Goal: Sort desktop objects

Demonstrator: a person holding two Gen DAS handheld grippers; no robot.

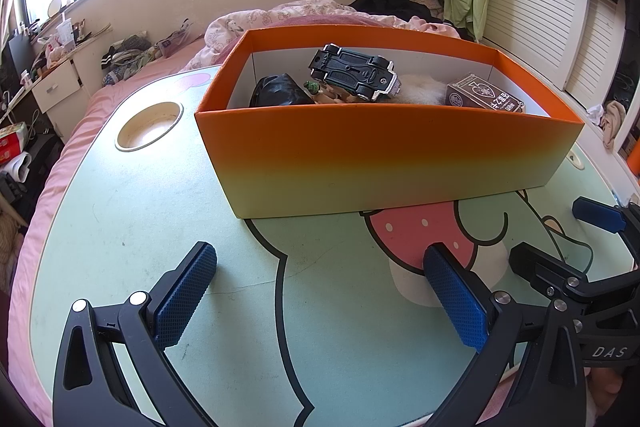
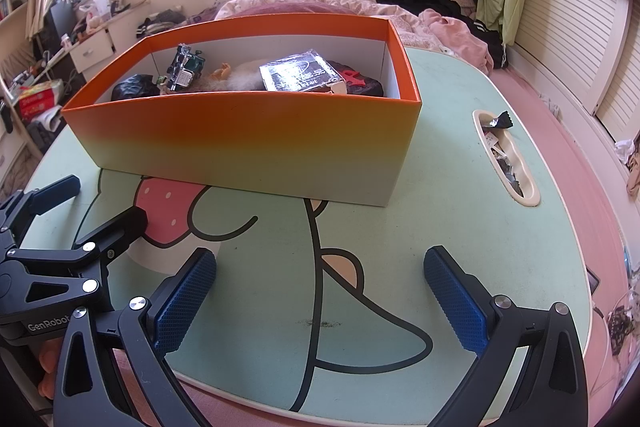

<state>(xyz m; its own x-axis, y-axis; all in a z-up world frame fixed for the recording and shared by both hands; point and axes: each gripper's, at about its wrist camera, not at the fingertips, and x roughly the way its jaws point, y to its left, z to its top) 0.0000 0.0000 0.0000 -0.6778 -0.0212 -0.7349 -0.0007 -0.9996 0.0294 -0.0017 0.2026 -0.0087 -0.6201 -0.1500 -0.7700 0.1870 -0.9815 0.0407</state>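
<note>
Left gripper hovers low over the table, jaws spread wide, nothing between the pads. The box stands straight ahead of it, long axis running left to right across the view, near wall facing both grippers. Inside, left to right: a black bag, a toy car lying upside down on top of the pile, something white and fluffy, a pack of cards. Right gripper sits just beside the left, equally wide, empty. The box is ahead and a little left of it. No loose items show on the tabletop; sorting looks about finished. Neither arm is clearly nearer.
</note>
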